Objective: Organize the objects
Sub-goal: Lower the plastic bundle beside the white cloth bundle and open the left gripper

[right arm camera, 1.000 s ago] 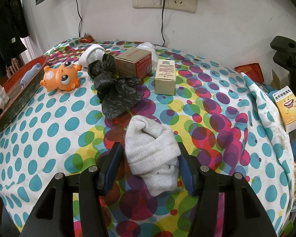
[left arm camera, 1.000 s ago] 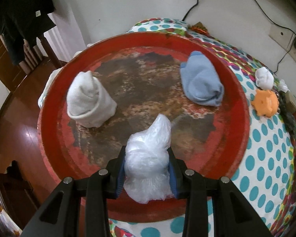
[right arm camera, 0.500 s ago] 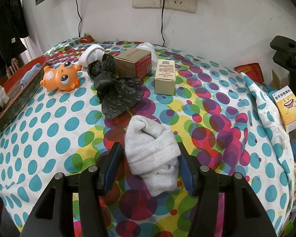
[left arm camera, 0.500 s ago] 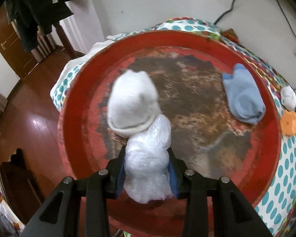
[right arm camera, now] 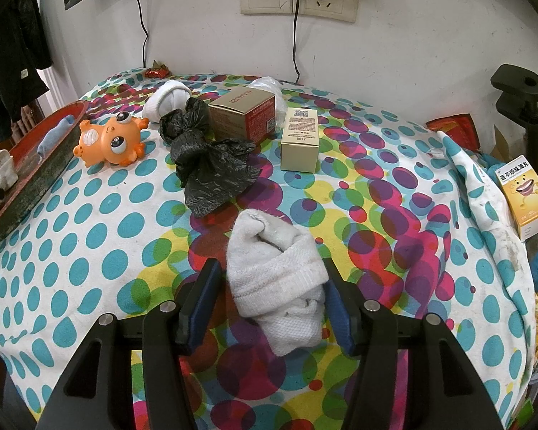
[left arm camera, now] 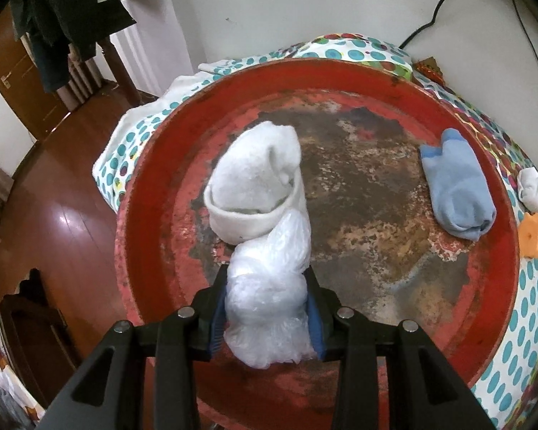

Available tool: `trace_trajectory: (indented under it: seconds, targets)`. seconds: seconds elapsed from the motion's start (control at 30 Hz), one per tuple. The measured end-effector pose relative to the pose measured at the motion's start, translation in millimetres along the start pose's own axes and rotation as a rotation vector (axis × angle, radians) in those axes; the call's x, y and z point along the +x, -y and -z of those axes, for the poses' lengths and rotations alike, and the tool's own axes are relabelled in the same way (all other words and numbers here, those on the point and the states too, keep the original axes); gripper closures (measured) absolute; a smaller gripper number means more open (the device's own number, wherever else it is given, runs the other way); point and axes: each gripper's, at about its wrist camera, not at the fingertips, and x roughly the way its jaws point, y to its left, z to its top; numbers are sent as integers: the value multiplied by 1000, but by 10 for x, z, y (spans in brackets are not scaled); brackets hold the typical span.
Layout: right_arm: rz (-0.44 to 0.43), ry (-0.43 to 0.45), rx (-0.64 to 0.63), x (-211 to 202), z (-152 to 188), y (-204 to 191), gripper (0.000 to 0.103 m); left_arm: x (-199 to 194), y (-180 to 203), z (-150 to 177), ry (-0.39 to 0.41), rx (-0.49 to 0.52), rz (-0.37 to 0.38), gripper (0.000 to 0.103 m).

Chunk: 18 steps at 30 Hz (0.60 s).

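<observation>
My left gripper (left arm camera: 267, 308) is shut on a crumpled clear plastic bag (left arm camera: 269, 286) and holds it over the near part of the round red tray (left arm camera: 140, 236). A rolled white sock (left arm camera: 258, 182) lies in the tray just beyond the bag, touching it. A rolled blue sock (left arm camera: 455, 190) lies at the tray's right. My right gripper (right arm camera: 269, 297) is open, its jaws on either side of a rolled white sock (right arm camera: 276, 272) that lies on the dotted cloth (right arm camera: 89, 251).
On the cloth are an orange toy (right arm camera: 111, 139), a black plastic bag (right arm camera: 208, 165), two cardboard boxes (right arm camera: 244, 111) (right arm camera: 299, 139), another white sock (right arm camera: 165, 96) and a yellow box (right arm camera: 527, 193) at the right edge. The red tray (right arm camera: 36, 165) stands far left.
My left gripper has swung left over the tray with the plastic bag, which now sits against the white sock. The right gripper has not moved.
</observation>
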Motion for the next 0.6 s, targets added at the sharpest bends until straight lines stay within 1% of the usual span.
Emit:
trace_trajectory:
  seconds: [0.03, 0.1, 0.13, 0.27, 0.43, 0.5, 0.6]
  targets:
    - [1, 0, 0, 0, -1, -8, 49, 2, 9, -9, -3, -6, 1, 60]
    - [0, 0, 0, 0, 0, -8, 48, -20, 23, -5, 2, -3, 21, 45]
    - [1, 0, 0, 0, 0, -9, 48, -47, 34, 3, 7, 2, 30, 43]
    - [1, 0, 1, 1, 0, -11, 48, -143, 127, 30, 18, 56, 21, 41]
    - [2, 0, 1, 0, -2, -11, 48, -309, 150, 89, 30, 68, 52, 41]
    - [2, 0, 1, 0, -4, -11, 48, -416, 144, 149, 58, 85, 56, 41]
    - [7, 0, -2, 3, -5, -10, 47, -514, 131, 232, 59, 119, 63, 41]
